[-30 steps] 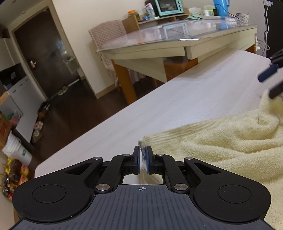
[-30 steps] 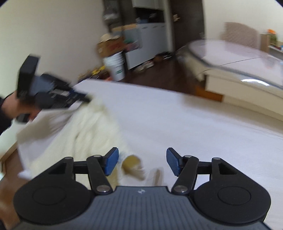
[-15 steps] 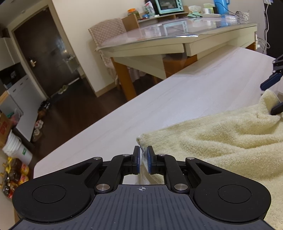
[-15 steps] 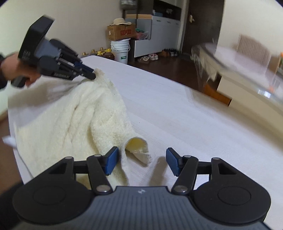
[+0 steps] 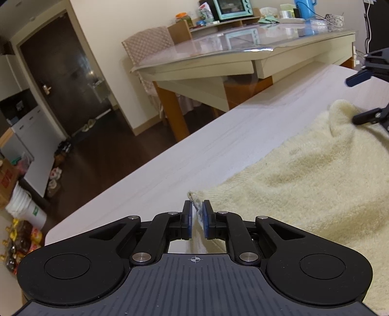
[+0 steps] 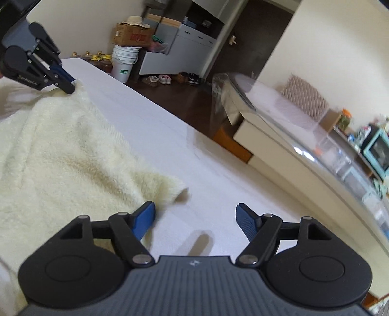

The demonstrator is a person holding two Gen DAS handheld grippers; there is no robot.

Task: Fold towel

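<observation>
A pale yellow towel (image 5: 304, 179) lies rumpled on the white table (image 5: 194, 145). My left gripper (image 5: 197, 218) is shut on the towel's near corner at the table's edge. My right gripper (image 6: 195, 217) is open and empty just above the table, with a raised towel corner (image 6: 175, 187) right in front of its left finger. The towel (image 6: 60, 155) spreads to the left in the right wrist view. The left gripper (image 6: 69, 83) shows there at the far corner. The right gripper (image 5: 362, 97) shows at the right edge of the left wrist view.
A glass-topped dining table (image 5: 243, 56) with a toaster oven (image 5: 231, 9) and a chair (image 5: 148, 48) stands beyond the white table. White buckets (image 6: 125, 63), boxes and shoes sit on the dark floor near the door (image 5: 63, 80).
My right gripper has swung round and now faces the towel's other corner, still open. My left gripper has stayed shut on its corner; the towel lies flatter.
</observation>
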